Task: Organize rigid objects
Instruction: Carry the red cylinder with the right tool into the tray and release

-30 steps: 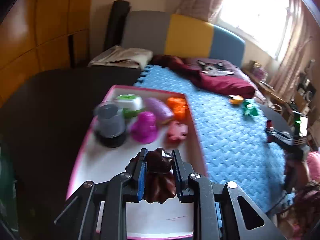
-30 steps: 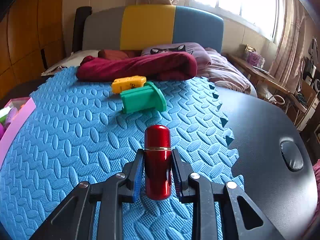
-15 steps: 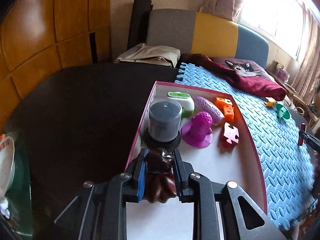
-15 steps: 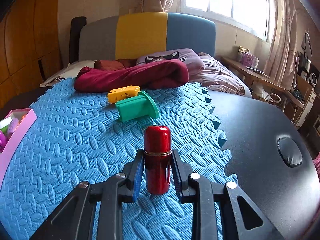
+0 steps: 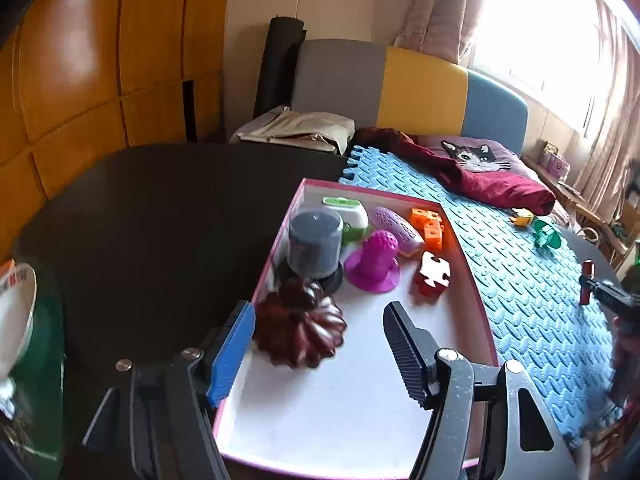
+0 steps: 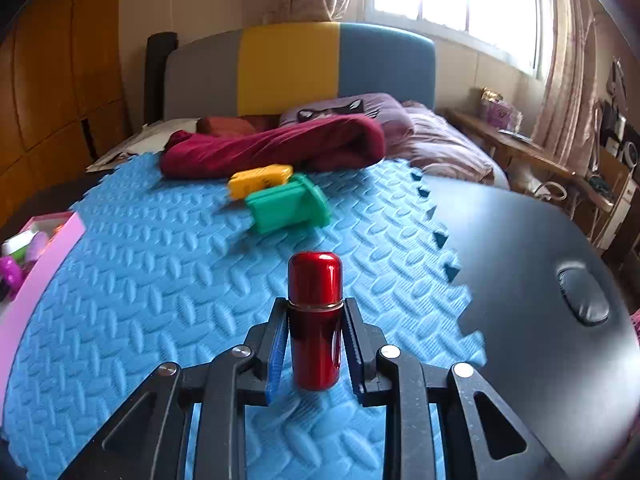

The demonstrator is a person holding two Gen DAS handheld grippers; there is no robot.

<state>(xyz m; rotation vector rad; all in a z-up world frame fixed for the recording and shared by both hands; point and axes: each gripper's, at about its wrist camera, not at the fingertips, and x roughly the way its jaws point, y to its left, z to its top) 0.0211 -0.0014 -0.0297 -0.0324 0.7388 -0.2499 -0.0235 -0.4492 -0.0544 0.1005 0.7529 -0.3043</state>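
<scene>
Left hand-held gripper [image 5: 318,350] opening, brown mould [image 5: 298,326] near tray edge [image 5: 276,248]

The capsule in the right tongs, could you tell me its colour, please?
Glossy metallic red, with a thin band round it; the capsule shows best in the right wrist view.

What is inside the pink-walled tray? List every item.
Pink-walled tray: dark brown fluted mould, grey cylindrical container, green-and-white case, lilac oval brush, magenta suction toy, orange cubes, red puzzle piece. Behind the container stays hidden.
</scene>
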